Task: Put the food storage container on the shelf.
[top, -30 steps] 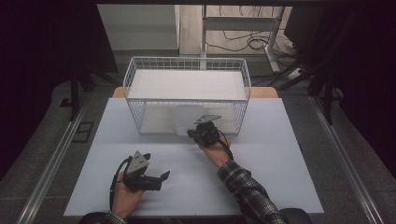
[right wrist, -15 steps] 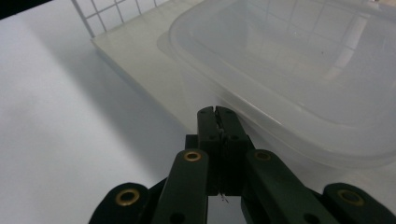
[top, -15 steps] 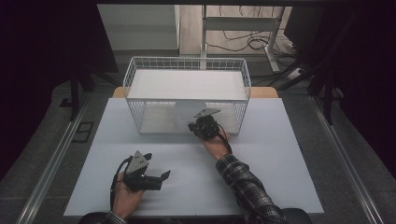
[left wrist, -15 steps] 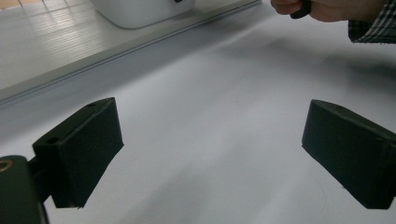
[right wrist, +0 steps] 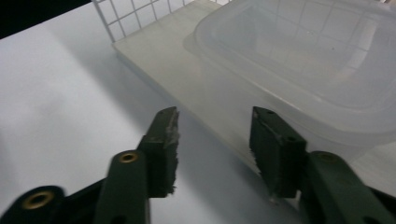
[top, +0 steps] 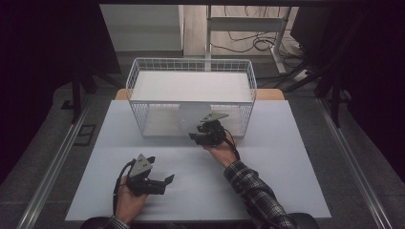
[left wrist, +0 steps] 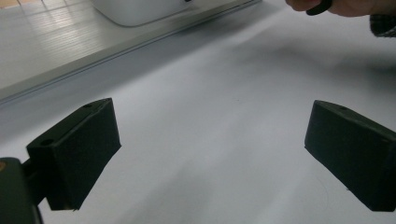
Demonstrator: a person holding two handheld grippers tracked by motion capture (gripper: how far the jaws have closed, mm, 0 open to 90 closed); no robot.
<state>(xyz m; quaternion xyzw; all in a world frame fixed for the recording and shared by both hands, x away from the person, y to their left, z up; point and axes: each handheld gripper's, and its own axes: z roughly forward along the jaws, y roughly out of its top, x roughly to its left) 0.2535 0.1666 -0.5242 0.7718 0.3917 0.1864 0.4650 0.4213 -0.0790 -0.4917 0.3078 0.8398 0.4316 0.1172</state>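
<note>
A translucent plastic container (right wrist: 303,60) sits on the lower board of a white wire basket (top: 191,64); from above the container (top: 192,116) shows as a pale rounded shape at the basket's front. My right gripper (top: 198,136) is just in front of it. Its jaws have just been opening and stand apart (right wrist: 215,116) with nothing between them, the tips short of the container's wall. Low over the white table, at the front left, my left gripper (top: 165,183) is held with its jaws wide open (left wrist: 210,126) and empty.
The basket stands at the back of the white table (top: 286,157) and has a flat white shelf (top: 191,86) across its top. A dark floor with cables and desk legs surrounds the table. The other hand (left wrist: 345,5) shows far off in the left gripper view.
The pale container now shows at the basket's front, just beyond the right gripper. The right hand has shifted slightly. The left hand has kept still.
</note>
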